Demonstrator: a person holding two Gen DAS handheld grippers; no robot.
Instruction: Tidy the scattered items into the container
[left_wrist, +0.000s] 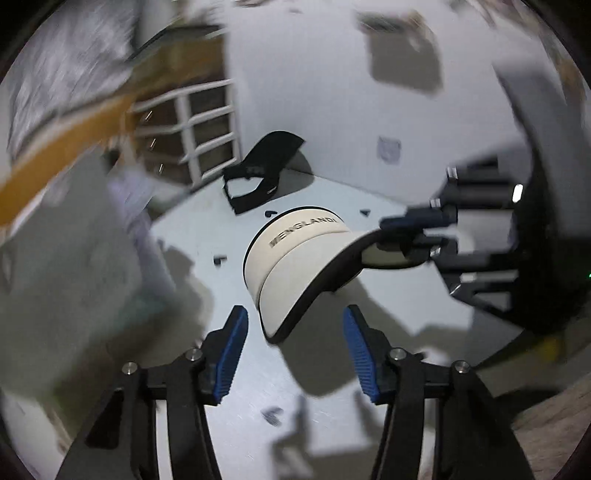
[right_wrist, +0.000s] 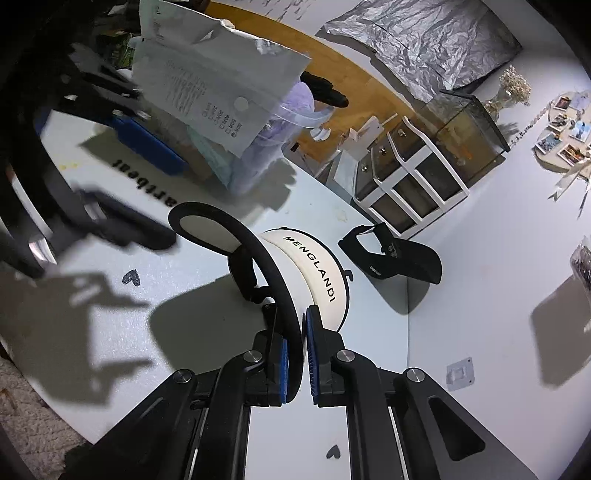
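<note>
A white visor (left_wrist: 295, 258) with a black rim and the print MENGLANDI stands on the white table. My right gripper (right_wrist: 295, 354) is shut on the visor's (right_wrist: 317, 273) black-edged brim; it shows at the right of the left wrist view (left_wrist: 424, 229). My left gripper (left_wrist: 293, 325) is open and empty, just in front of the visor's brim tip; it shows blurred at the left of the right wrist view (right_wrist: 122, 218). A black visor (left_wrist: 258, 173) lies further back against the wall, also in the right wrist view (right_wrist: 391, 258). A plastic bag with a printed label (right_wrist: 221, 92) holds pale items at the back left.
A white-framed drawer unit (right_wrist: 406, 181) with a glass tank (right_wrist: 469, 133) on top stands by the wall. A wooden surface (right_wrist: 351, 74) and crinkled silver sheet (right_wrist: 424, 40) lie beyond. The table edge (right_wrist: 85, 432) and carpet are at lower left.
</note>
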